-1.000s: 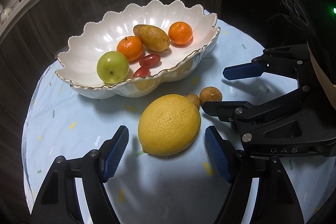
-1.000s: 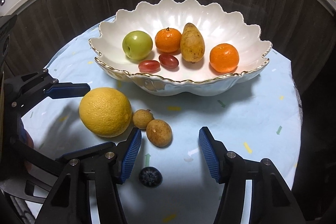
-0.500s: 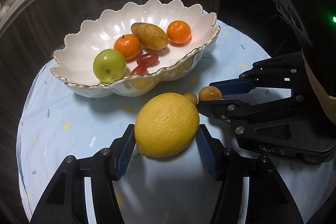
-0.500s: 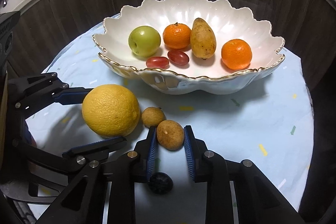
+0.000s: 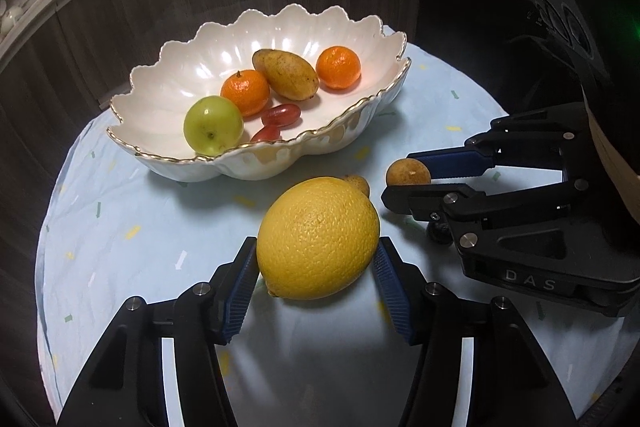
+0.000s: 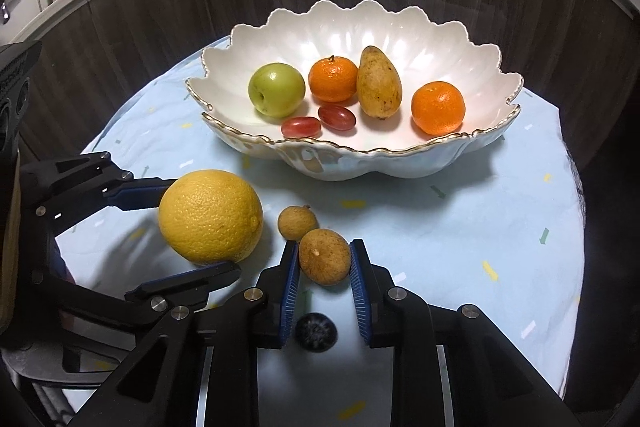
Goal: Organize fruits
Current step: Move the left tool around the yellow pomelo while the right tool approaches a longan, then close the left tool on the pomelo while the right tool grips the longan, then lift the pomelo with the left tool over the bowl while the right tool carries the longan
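My left gripper is shut on the big yellow lemon, held just above the pale blue cloth; the lemon also shows in the right wrist view. My right gripper is shut on a small brown longan, which also shows in the left wrist view. A second longan lies loose beside it. A dark blueberry lies under the right gripper. The scalloped white bowl holds a green apple, two mandarins, a small mango and two red grapes.
The round table carries a pale blue cloth with confetti marks. Dark wood panels curve behind it. The two grippers sit close together, with the right gripper just right of the lemon.
Both grippers closed from open: the left onto the lemon, the right onto the longan. Both have risen slightly, so the lemon and the longan look lifted.
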`<state>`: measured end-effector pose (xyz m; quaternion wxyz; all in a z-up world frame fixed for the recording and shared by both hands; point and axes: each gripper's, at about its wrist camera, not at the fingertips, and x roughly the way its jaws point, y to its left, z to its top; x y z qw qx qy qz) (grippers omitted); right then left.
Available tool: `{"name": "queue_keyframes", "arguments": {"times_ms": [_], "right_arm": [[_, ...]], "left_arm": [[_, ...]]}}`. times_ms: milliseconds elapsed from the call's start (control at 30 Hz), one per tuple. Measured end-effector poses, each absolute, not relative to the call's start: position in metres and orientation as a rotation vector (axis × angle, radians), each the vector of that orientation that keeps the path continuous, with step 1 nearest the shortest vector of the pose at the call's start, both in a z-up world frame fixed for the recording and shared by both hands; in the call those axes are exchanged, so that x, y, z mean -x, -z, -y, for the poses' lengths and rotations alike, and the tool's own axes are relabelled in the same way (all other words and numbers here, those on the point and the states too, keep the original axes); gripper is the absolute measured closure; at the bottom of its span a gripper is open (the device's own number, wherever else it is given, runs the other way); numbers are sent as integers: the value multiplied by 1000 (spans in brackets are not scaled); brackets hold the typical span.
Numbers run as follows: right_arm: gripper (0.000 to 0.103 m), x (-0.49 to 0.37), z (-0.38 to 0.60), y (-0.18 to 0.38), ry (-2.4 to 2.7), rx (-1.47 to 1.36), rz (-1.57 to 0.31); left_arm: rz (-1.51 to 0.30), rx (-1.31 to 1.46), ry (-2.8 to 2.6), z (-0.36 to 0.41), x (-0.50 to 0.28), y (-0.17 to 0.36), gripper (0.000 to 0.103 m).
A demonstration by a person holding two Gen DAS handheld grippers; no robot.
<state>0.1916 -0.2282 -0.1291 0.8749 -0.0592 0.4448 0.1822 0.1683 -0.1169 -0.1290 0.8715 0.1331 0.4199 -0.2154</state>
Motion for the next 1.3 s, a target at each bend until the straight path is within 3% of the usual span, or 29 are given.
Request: {"name": "queue_keyframes", "arguments": {"times_ms": [1300], "right_arm": [[77,-177,222,52,-323,105,-797]], "left_arm": [[-714,-233,406,96,-163,50,46]]}}
